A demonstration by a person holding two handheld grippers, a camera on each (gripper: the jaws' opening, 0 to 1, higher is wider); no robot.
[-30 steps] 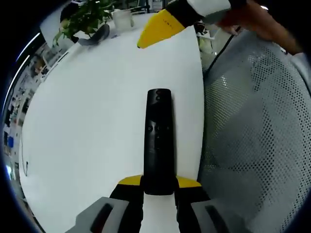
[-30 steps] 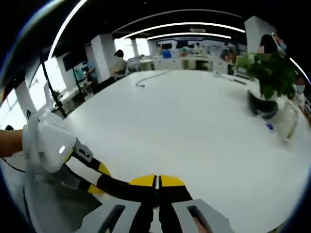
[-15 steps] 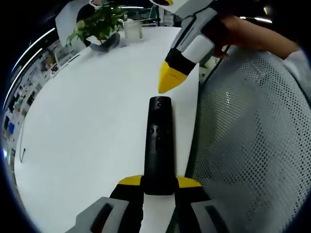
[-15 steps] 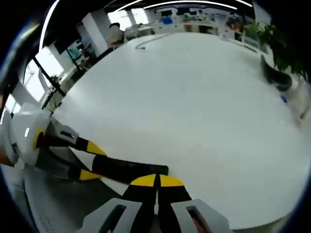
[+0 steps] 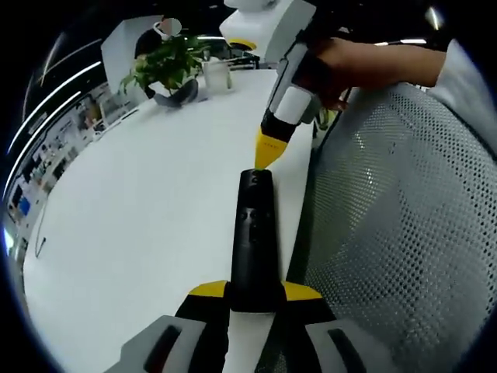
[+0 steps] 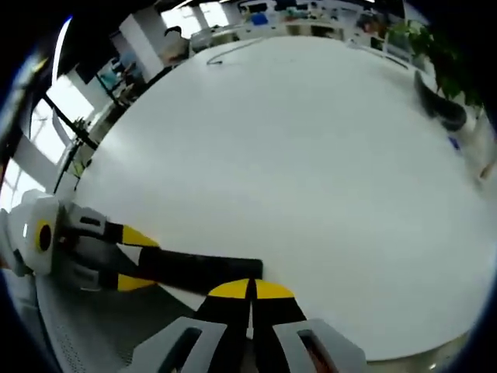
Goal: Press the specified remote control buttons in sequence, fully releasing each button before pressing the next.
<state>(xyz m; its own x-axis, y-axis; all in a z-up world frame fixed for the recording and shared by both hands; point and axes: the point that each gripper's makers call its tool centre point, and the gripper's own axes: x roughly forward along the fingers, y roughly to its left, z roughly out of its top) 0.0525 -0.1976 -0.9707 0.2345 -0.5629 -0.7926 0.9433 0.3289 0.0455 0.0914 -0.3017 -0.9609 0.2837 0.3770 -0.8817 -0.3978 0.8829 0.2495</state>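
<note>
1. The left gripper (image 5: 254,299) pinches the near end of the black remote (image 5: 255,237) between its yellow-tipped jaws. The remote points forward with its buttoned face up, over the near edge of the white table (image 5: 140,225). Held by the tail like this, every button stays exposed and the body is braced against a push from above.

2. The right gripper (image 5: 266,153) comes in from the top of the left gripper view with its jaws pressed together into a single yellow point. That point sits at the far end of the remote, at or just above the topmost button; whether it is actually touching cannot be told. Closed jaws make a narrow, stiff tip, which suits poking one small button without catching its neighbours.

3. In the right gripper view the same closed tips (image 6: 250,289) sit right at the end of the remote (image 6: 202,268), with the left gripper (image 6: 124,260) clamping the other end.

4. A mesh chair back (image 5: 396,233) stands just beside the table edge. A potted plant (image 5: 167,70) sits well away at the far side.

5. The step in hand appears to be the first press, on the top button.
</note>
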